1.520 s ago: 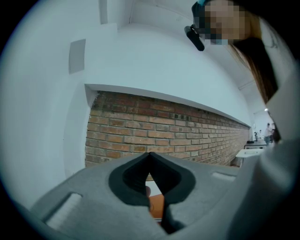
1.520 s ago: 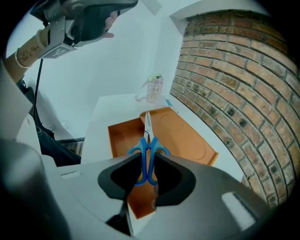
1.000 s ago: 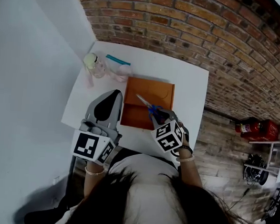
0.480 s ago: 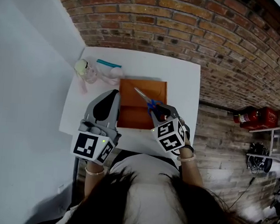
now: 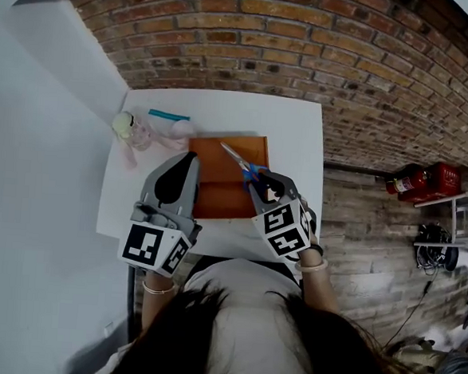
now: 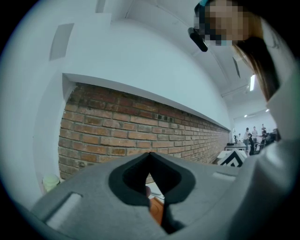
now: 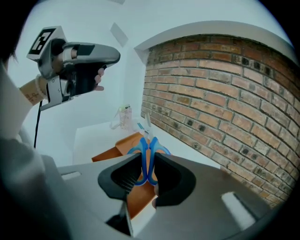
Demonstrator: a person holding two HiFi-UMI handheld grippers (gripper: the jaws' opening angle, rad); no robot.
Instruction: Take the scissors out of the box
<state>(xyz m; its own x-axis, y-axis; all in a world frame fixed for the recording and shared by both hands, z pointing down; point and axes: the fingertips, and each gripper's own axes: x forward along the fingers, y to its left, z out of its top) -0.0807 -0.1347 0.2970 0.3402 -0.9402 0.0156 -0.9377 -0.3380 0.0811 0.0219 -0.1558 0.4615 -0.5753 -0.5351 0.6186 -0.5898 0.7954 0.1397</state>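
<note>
Grey moulded bodies and black-and-white marker cubes (image 5: 154, 247) are seen on the left hand-held gripper (image 5: 188, 160) and right hand-held gripper (image 5: 259, 181).

One white table (image 5: 296, 124), one orange box (image 5: 211, 195), one pair of blue-handled scissors (image 5: 238, 161), one teal pen (image 5: 169, 115), one small bottle (image 5: 131, 128), and two grippers: left gripper (image 5: 189, 160), right gripper (image 5: 259, 181).

White table (image 5: 297, 139). On it: orange box (image 5: 210, 184) mid-front, small clear bottle (image 5: 131, 129) at left edge, teal stick (image 5: 169, 115) and pinkish item (image 5: 176, 136) just beside bottle.
</note>
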